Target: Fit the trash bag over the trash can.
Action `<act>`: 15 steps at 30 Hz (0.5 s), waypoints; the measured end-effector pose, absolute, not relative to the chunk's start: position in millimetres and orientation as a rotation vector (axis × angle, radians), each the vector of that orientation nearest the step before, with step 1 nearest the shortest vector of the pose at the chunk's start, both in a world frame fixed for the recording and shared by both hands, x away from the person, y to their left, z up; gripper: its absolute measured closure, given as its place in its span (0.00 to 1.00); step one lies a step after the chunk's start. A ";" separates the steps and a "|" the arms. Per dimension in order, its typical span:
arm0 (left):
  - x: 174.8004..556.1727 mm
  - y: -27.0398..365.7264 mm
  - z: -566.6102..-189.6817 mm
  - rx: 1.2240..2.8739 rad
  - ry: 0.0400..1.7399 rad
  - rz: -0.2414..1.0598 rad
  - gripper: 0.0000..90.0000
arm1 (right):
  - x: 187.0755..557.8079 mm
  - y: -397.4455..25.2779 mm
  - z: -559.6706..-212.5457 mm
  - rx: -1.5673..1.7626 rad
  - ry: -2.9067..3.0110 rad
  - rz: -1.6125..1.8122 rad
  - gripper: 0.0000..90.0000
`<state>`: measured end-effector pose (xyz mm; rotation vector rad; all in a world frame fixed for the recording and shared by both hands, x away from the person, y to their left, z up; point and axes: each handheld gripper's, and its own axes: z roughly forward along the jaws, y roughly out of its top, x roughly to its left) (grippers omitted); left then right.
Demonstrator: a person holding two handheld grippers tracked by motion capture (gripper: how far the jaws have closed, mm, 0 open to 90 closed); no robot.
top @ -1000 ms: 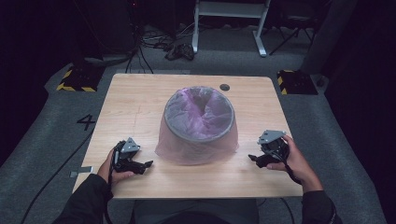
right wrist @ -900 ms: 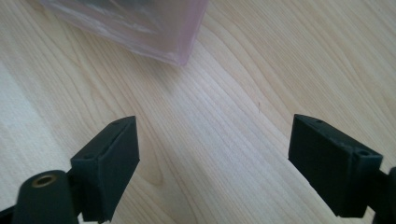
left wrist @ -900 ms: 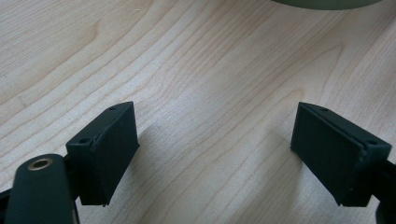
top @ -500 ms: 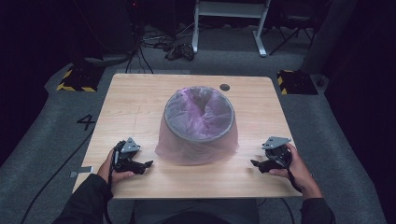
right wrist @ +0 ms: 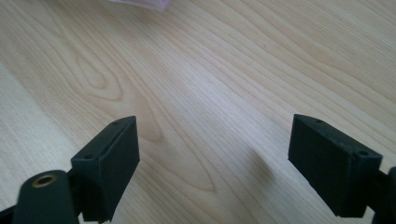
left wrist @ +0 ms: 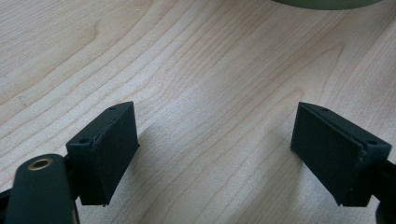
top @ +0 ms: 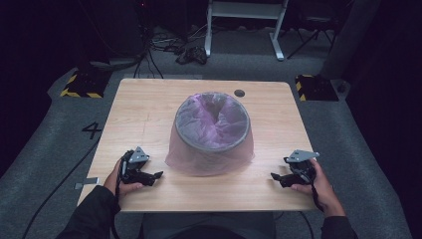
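Note:
A grey round bin (top: pixel 213 124) lined with a translucent pink bag (top: pixel 211 157) stands in the middle of the wooden table (top: pixel 149 109). The bag's skirt drapes over the bin's outside down to the tabletop. My left gripper (top: pixel 158 175) rests near the front left edge, open and empty, jaws pointing toward the bin. My right gripper (top: pixel 274 177) rests near the front right edge, also open and empty. In the left gripper view the wide-apart fingers (left wrist: pixel 109 147) frame bare wood. In the right gripper view the fingers (right wrist: pixel 112 158) do the same, with a pink bag edge (right wrist: pixel 144 3) at the top.
A small dark round grommet (top: pixel 239 92) sits in the table's far edge behind the bin. Cables (top: pixel 189 52) and a white stand's legs (top: pixel 244 30) lie on the grey floor beyond the table. A "4" (top: pixel 92 130) is marked on the floor at left.
My right gripper has moved down and toward the table's front edge, settling low by the front right corner. The left gripper and the bin have stayed put.

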<state>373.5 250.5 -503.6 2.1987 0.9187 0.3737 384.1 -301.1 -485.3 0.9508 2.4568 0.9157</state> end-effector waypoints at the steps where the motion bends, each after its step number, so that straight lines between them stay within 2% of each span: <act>1: 373.5 250.4 -503.7 2.198 0.918 0.374 0.16 | 383.9 -303.0 -486.2 0.961 2.449 0.924 0.18; 15: 373.6 250.4 -503.6 2.199 0.921 0.375 0.16 | 377.9 -329.1 -502.7 1.110 2.352 1.025 0.16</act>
